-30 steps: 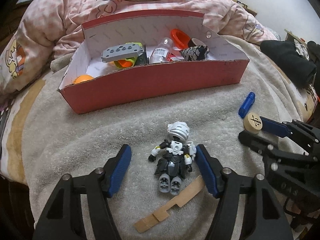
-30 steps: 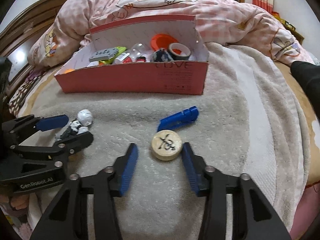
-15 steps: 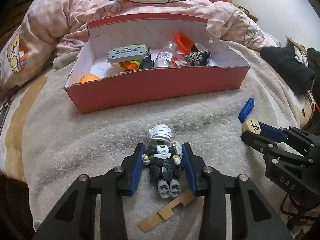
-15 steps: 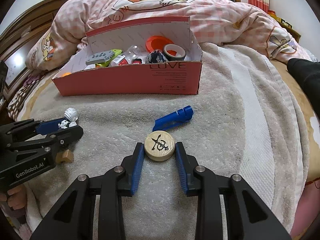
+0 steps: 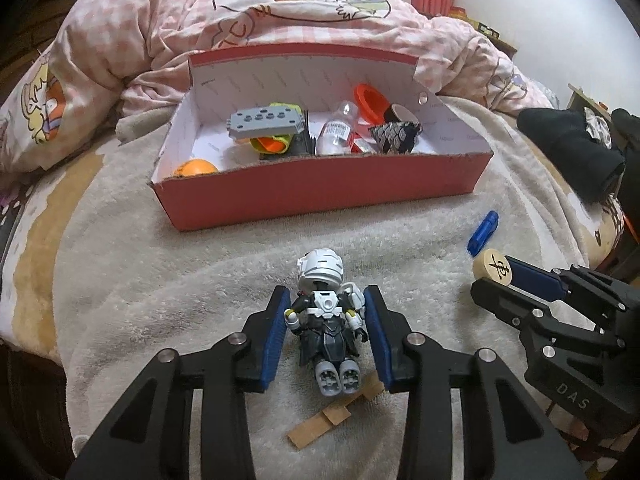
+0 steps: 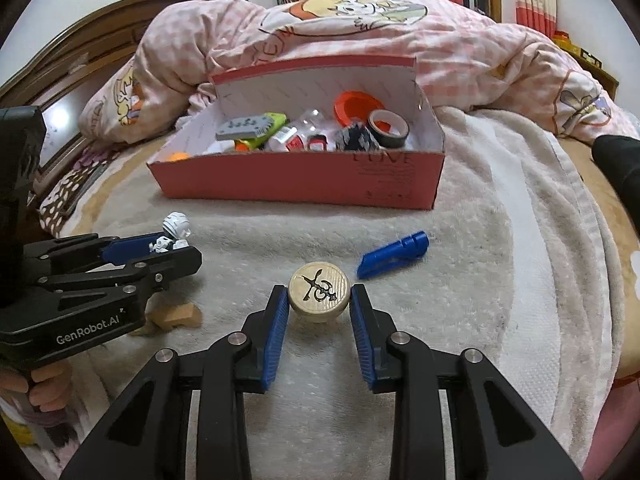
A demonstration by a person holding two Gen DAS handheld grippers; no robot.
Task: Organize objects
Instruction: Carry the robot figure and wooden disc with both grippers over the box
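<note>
I have both grippers clamped on something at once, so this is the grasp stage of two pickups, with the carry to the box not yet started. My left gripper (image 5: 325,322) has its blue pads pressed against the shoulders of the small toy robot (image 5: 326,320), which lies on its back on the grey blanket (image 5: 160,300), head toward the box. My right gripper (image 6: 319,310) is closed on the round wooden chess piece (image 6: 319,292), the pads touching its rim on both sides; whether it has cleared the blanket I cannot tell. The red box (image 5: 320,192) sits farther up the bed against the pink quilt (image 5: 280,16) and already holds a fair load: a grey studded block, an orange ball, a clear bottle, an orange cup, a roll of tape and a few more bits. So I judge the job well past halfway. Left outside the box are the two pieces I am gripping, the blue clip (image 6: 394,254) lying just beyond the chess piece, and a tan wooden strip (image 5: 332,416) under the toy robot's feet. After these two go in, those remain
</note>
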